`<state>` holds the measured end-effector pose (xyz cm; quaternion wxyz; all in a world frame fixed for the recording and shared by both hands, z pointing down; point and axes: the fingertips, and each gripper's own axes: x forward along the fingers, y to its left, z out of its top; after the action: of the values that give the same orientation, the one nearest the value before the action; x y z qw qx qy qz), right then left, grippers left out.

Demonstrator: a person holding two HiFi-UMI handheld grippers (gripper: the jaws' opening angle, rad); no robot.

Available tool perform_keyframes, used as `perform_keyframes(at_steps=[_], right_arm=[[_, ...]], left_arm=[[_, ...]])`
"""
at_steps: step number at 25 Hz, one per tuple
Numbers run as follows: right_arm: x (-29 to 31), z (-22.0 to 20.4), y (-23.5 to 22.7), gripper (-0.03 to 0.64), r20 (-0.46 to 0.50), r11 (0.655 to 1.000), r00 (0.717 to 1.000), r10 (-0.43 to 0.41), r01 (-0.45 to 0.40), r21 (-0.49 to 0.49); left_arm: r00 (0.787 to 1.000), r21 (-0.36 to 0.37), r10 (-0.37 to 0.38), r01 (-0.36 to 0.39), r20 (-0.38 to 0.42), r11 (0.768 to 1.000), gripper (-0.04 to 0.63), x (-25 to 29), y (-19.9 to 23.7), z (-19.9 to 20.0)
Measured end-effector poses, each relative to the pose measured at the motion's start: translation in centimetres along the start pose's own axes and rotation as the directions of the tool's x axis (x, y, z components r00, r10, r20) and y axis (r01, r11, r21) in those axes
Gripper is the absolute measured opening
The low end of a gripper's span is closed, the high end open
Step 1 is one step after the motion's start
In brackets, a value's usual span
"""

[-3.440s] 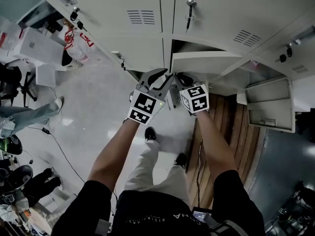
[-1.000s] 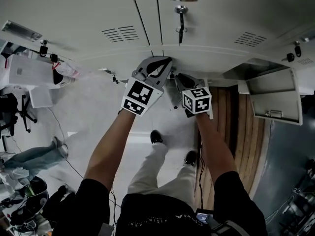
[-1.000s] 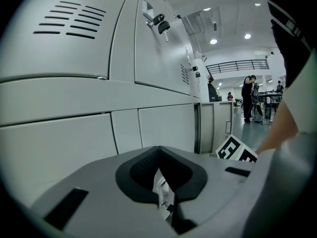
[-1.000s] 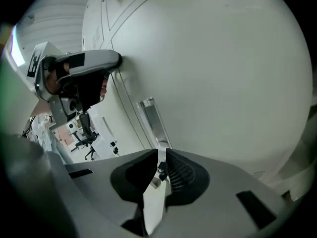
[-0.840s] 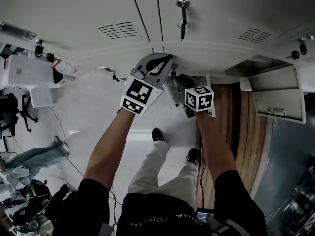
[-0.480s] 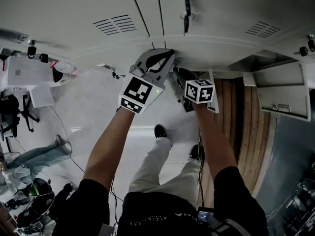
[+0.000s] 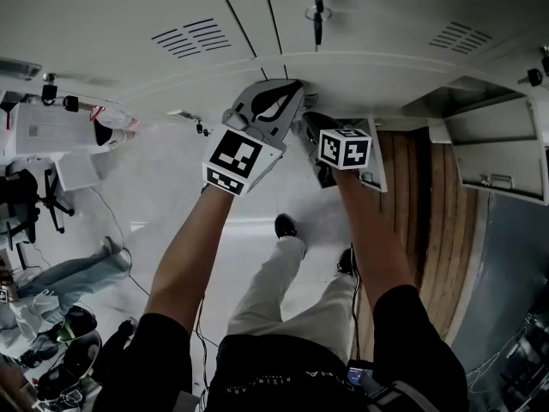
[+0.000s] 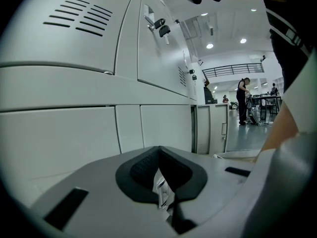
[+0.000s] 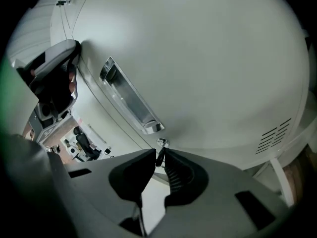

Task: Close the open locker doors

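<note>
**At the lockers' lower row: both grippers at a closed door**

Against the bottom edge of the lockers (image 7: 360, 24), the left gripper (image 7: 290, 88) and right gripper (image 7: 310, 125) sit side by side, noses to the same lower door (image 9: 198, 58), which lies flush with its neighbours. That door carries a chrome handle (image 9: 130, 99), and just below it is a small lock (image 9: 162, 143) with a dark key (image 9: 159, 157) hanging from it.

The right gripper's jaws have just been closing. They now stand narrowly apart with the key between their tips, and the pads seem to press on it from both sides. The left gripper's jaws meet at the tips. A small silvery bit shows through the slit lower down, and I cannot tell what it is.

Toward the lockers' right edge, one open door (image 7: 493, 166) swings well out from the front, its inner face showing. It is well apart from both grippers.
</note>
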<state>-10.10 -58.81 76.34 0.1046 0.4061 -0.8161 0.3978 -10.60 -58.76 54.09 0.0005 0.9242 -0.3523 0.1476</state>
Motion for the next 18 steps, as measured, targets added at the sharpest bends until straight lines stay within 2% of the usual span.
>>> perform_keyframes(at_steps=[10,14,18], right_arm=[[0.12,0.11,-0.06,0.061,-0.012,0.999,1.000,-0.007,0.008,0.040],[0.13,0.12,-0.04,0.063,-0.011,0.999,0.999,-0.046,0.046,0.011],[0.14,0.10,-0.05,0.063,-0.016,0.993,0.994,-0.106,0.105,-0.061]], left_arm=[[1.000,-0.002,0.003,-0.003,-0.005,1.000,0.020,0.03,0.01,-0.16],[1.000,0.008,0.005,-0.005,-0.015,1.000,0.020,0.03,0.03,-0.18],[1.000,0.012,0.007,-0.007,-0.017,1.000,0.020,0.04,0.03,-0.19]])
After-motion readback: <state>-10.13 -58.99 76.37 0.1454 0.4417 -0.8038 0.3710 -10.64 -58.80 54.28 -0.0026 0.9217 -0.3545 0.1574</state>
